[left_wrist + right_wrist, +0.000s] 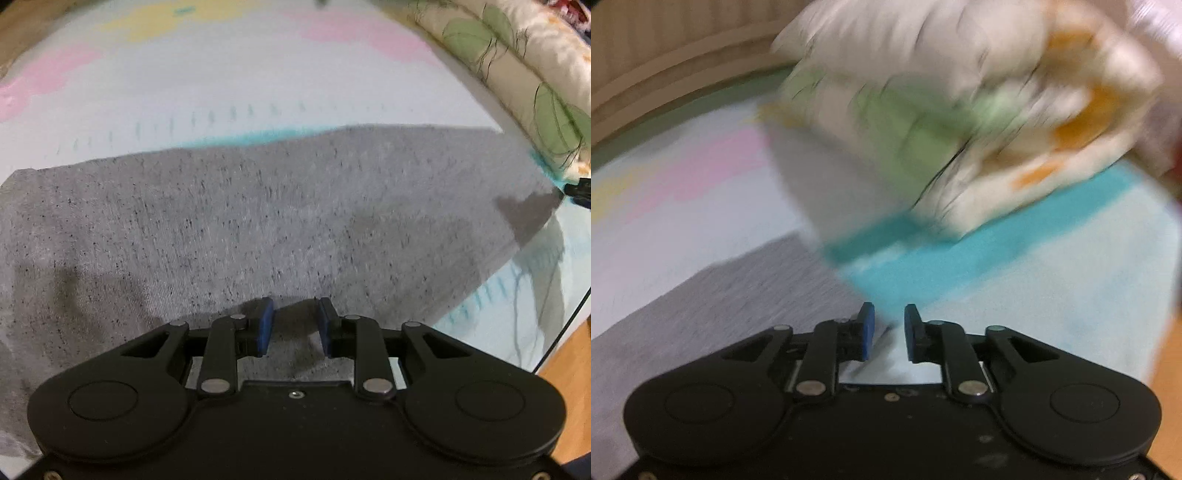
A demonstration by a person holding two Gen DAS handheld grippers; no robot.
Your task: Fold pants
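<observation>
The grey speckled pants [258, 206] lie flat on a pastel bedsheet [221, 74], spread from left to right across the left wrist view. My left gripper [295, 325] hovers over their near part, jaws open with nothing between the blue pads [265, 325]. In the blurred right wrist view a corner of the pants [746, 295] lies at the lower left. My right gripper [889, 332] is open and empty over the sheet [1034, 280], just right of the pants' edge. The tip of the right gripper [578, 190] shows at the right edge of the left wrist view.
A folded floral quilt [517, 74] lies along the bed's right side; it also shows ahead of my right gripper [960, 118]. A wooden floor [569, 369] shows past the bed's near right edge. A wooden headboard [665, 55] stands at the far left.
</observation>
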